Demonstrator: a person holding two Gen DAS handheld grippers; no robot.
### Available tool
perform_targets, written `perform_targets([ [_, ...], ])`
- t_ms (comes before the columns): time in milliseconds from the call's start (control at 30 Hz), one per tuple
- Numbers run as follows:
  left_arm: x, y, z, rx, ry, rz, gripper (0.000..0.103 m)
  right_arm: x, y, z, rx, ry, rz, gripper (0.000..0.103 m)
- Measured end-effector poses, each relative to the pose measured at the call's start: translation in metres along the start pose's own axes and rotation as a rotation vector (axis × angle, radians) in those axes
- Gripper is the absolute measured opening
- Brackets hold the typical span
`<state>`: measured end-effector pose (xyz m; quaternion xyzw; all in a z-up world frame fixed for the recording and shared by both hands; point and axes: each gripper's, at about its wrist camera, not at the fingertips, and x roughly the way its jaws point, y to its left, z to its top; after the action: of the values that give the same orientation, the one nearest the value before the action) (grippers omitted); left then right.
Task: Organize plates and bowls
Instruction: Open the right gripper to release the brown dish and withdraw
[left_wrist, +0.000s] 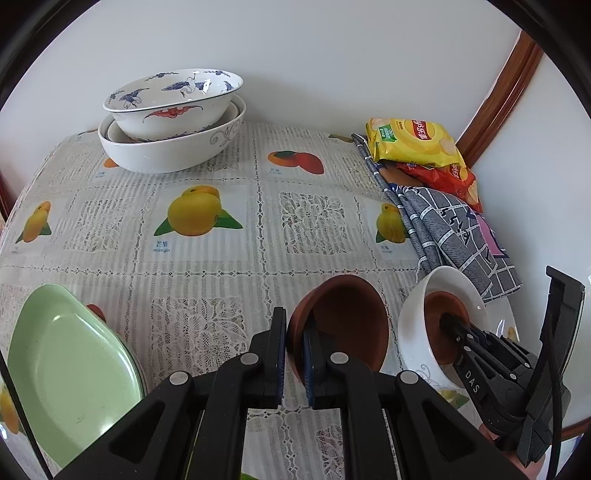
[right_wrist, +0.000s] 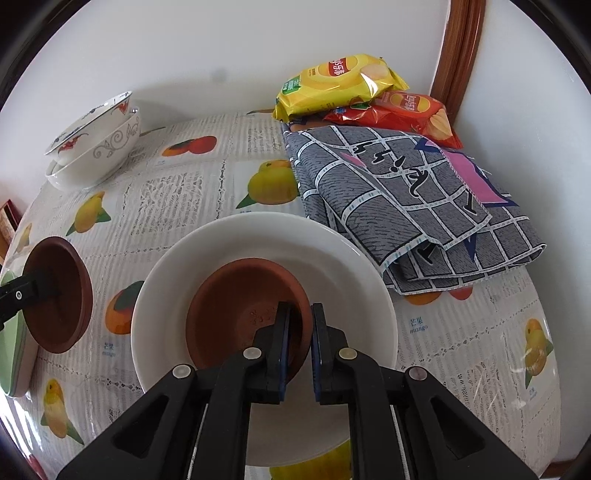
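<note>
Fruit-print counter (left_wrist: 207, 177); left tool (left_wrist: 294, 354) pinches one brown bowl's (left_wrist: 343, 317) rim, right tool (right_wrist: 300, 347) another's (right_wrist: 236, 314); rigid, breakable, likely slick.

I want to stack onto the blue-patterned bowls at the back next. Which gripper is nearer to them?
Left. The left gripper, holding a brown bowl, faces the stacked bowls across bare tablecloth. The right gripper sits farther right, gripping a brown bowl inside the white bowl.
</note>
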<state>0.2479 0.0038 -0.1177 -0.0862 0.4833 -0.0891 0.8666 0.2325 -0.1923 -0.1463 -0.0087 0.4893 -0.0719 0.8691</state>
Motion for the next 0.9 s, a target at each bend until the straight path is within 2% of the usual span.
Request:
perform_targets([
  [300, -0.001, 0.000, 0.002, 0.006, -0.003, -0.001, 0.008, 0.001, 0.006, -0.002, -0.043, -0.002, -0.047, 0.013],
  [433, -0.002, -0.001, 0.001, 0.002, -0.004, 0.002, 0.008, 0.001, 0.007, -0.002, -0.057, 0.006, -0.052, 0.017],
  [700, -0.010, -0.004, -0.001, 0.005, -0.022, -0.003, 0.008, -0.010, 0.005, -0.004, -0.057, -0.015, -0.032, 0.034],
  [900, -0.020, -0.021, 0.001, 0.036, -0.046, -0.021, 0.008, -0.035, -0.012, -0.005, -0.011, -0.062, 0.030, 0.034],
])
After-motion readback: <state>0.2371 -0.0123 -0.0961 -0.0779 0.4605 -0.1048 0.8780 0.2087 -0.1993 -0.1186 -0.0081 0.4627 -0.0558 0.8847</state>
